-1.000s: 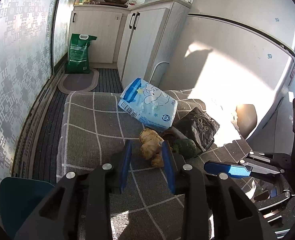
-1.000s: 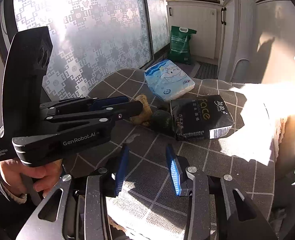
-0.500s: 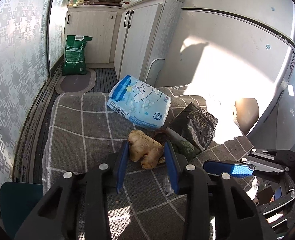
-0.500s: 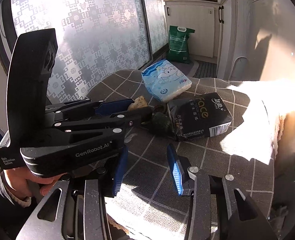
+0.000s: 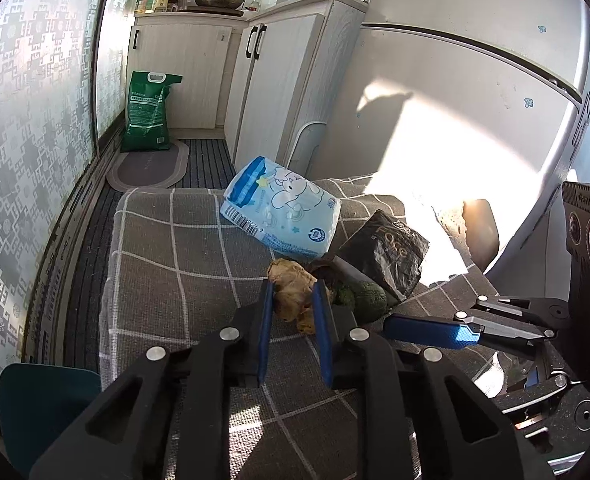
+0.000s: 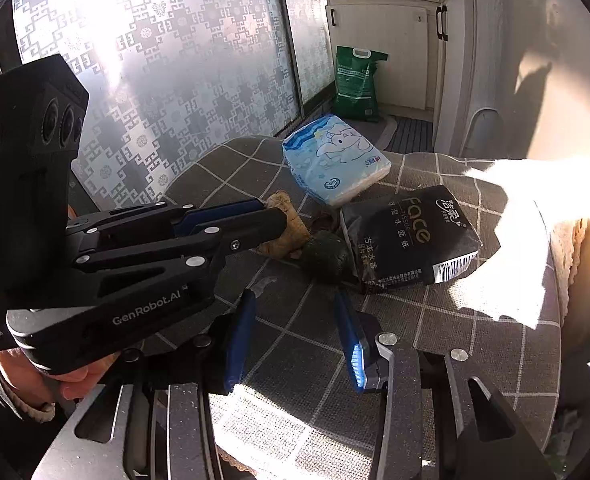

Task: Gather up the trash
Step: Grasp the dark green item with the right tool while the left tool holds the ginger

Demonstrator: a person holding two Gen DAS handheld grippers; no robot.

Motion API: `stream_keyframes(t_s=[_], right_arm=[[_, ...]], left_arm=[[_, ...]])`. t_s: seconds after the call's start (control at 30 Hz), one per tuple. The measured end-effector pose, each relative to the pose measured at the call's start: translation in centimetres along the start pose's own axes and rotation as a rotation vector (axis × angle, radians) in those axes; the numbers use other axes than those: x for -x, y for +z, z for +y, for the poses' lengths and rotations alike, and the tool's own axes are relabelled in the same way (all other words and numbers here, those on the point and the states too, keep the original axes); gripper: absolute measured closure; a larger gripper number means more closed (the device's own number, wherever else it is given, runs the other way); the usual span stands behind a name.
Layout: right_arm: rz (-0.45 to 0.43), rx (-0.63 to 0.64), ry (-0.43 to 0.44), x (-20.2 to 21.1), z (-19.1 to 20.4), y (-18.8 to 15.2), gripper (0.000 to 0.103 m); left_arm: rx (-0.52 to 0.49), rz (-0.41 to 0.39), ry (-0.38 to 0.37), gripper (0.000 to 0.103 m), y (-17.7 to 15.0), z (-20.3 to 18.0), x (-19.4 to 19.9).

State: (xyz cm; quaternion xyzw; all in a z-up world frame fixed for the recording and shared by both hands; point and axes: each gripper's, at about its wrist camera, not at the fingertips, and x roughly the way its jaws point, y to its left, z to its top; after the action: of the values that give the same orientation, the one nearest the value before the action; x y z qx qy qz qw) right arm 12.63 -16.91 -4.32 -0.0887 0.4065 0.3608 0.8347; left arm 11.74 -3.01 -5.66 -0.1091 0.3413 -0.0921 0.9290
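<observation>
A brown crumpled lump (image 5: 291, 280) lies on the grey checked tablecloth (image 5: 175, 260). My left gripper (image 5: 293, 292) has its blue pads on either side of the lump; its jaws are closing and the pads touch the lump's sides. From the right wrist view, the left gripper (image 6: 279, 220) reaches the same lump (image 6: 295, 236). A dark green lump (image 5: 365, 296) sits just to its right, against a black tissue pack (image 6: 407, 236). My right gripper (image 6: 295, 300) hovers open over bare cloth, holding nothing.
A blue-and-white tissue pack (image 5: 283, 204) lies behind the lump. A green sack (image 5: 149, 112) stands on the floor by white cabinets (image 5: 279, 80). The fridge (image 5: 475, 100) is to the right, a teal chair (image 5: 43, 400) at the near left, a frosted window (image 6: 155, 80) beside the table.
My left gripper moved forward so the brown lump went between its pads, and the jaws narrowed onto it. The right gripper stayed where it was.
</observation>
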Motion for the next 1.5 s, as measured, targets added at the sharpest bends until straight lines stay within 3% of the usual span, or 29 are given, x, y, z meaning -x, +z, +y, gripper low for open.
stream_keyframes(t_s=[0.07, 0.17, 0.23, 0.3, 0.33, 0.5, 0.77, 1.13, 1.5], right_arm=[[0.0, 0.0, -0.001, 0.0, 0.0, 0.0, 0.062], [0.001, 0.0, 0.0, 0.0, 0.0, 0.1, 0.062], [0.001, -0.001, -0.001, 0.0, 0.0, 0.1, 0.062], [0.002, 0.004, -0.006, 0.0, 0.1, 0.2, 0.062], [0.006, 0.016, -0.022, -0.1, 0.2, 0.1, 0.061], [0.009, 0.032, -0.03, 0.1, 0.3, 0.1, 0.061], [0.018, 0.05, -0.047, 0.1, 0.5, 0.0, 0.06], [0.009, 0.041, -0.056, -0.2, 0.8, 0.4, 0.06], [-0.008, 0.032, -0.137, -1.4, 0.6, 1.4, 0.06]], left_arm=[[0.04, 0.015, -0.021, 0.075, 0.1, 0.7, -0.2], [0.043, 0.017, -0.025, 0.073, 0.2, 0.7, -0.2], [0.017, 0.027, -0.032, 0.065, 0.2, 0.1, -0.4], [-0.029, 0.031, -0.038, 0.047, 0.0, -1.0, -0.6], [-0.035, 0.034, -0.036, 0.046, -0.1, -1.3, -0.8], [-0.038, 0.047, 0.008, 0.054, 0.0, -1.3, -1.2], [-0.054, 0.038, 0.013, 0.059, 0.0, -1.4, -1.2], [-0.013, -0.006, 0.011, 0.059, 0.2, -0.1, 0.6], [0.004, -0.047, 0.012, 0.059, 0.0, 1.9, 3.3]])
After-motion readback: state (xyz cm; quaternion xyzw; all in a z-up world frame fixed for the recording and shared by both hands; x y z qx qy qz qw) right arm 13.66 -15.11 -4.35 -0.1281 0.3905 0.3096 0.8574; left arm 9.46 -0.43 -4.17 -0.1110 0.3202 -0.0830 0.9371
